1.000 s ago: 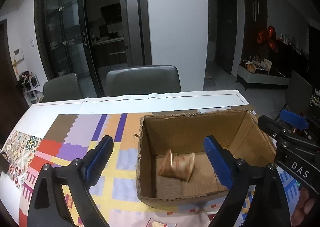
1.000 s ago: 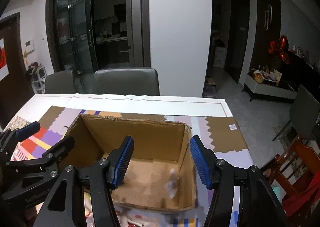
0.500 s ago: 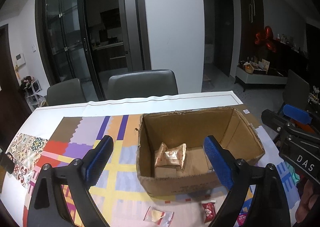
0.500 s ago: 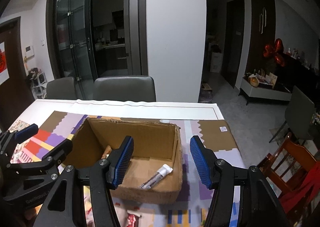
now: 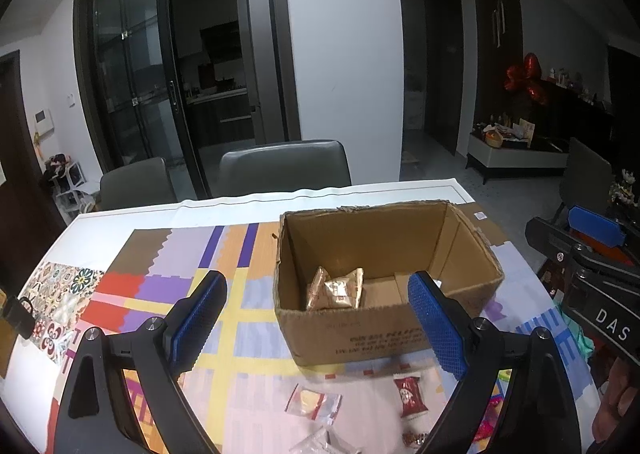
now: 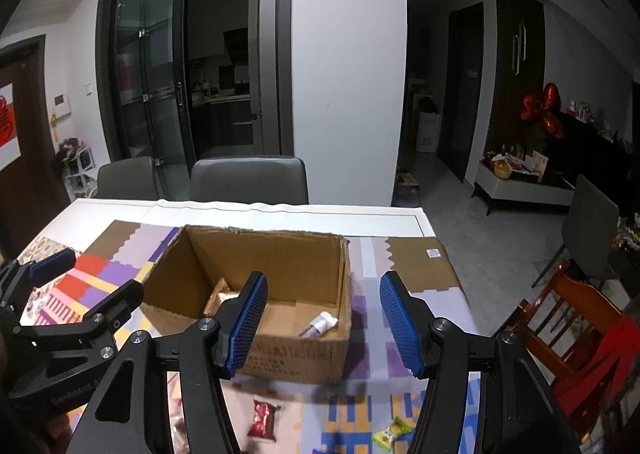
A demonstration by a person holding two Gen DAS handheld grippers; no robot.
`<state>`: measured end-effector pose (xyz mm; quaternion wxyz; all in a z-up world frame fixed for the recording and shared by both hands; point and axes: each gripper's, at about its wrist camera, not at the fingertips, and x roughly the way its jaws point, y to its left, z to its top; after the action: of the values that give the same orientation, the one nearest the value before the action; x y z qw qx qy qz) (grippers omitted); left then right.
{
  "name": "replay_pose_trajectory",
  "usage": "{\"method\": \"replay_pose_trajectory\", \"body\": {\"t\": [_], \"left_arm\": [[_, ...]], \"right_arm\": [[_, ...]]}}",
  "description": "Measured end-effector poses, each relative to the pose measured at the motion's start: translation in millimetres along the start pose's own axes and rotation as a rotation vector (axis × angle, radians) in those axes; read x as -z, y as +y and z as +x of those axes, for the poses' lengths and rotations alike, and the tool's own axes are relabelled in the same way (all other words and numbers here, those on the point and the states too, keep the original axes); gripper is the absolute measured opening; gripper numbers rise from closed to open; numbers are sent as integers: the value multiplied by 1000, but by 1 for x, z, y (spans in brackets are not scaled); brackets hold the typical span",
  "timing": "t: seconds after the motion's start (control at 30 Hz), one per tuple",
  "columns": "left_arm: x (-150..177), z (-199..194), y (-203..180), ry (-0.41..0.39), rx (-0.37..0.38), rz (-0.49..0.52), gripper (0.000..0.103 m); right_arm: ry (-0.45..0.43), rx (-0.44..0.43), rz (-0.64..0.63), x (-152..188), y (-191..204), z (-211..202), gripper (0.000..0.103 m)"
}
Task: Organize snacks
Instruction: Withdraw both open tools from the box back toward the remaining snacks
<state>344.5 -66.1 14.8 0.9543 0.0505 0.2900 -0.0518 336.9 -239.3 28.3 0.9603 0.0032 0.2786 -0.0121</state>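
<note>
- Hovering above the table (image 5: pixel 132 214), left hand-held gripper (image 5: pixel 316 322) spread wide, gripping nothing.
- Hanging likewise, right hand-held gripper (image 6: pixel 324 320) spread apart, carrying nothing.
- Sitting on the patterned mat, open cardboard box (image 5: pixel 360 334), holding a gold snack packet (image 5: pixel 338 290) and a white tube (image 6: pixel 320 324).
- Lying in front of the box: red snack packet (image 5: pixel 410 394), clear-wrapped snack (image 5: pixel 314 402), green-yellow candy (image 6: pixel 390 432).

Both grippers pulled back from box (image 5: pixel 384 334)

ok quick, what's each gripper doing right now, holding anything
Left gripper: open, holding nothing.
Right gripper: open, holding nothing.
</note>
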Motion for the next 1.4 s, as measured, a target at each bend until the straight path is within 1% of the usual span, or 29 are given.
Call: {"method": "replay_pose_trajectory", "body": {"t": [0.33,0.73,1.07,1.4], "left_arm": [[19,-23,2,-4,2,-13,93],[45,-43,13,5,-6,-23,93],[62,-50,17,19,-9,-14,93],[86,-47,20,50,-3,-13,93]], "right_arm": [[-4,-1,-14,23,4,-27,60],[17,-16,-30,51,18,-40,60],[40,-30,-30,70,26,-44,60],[77,-37,-44,91,35,-39,60]]}}
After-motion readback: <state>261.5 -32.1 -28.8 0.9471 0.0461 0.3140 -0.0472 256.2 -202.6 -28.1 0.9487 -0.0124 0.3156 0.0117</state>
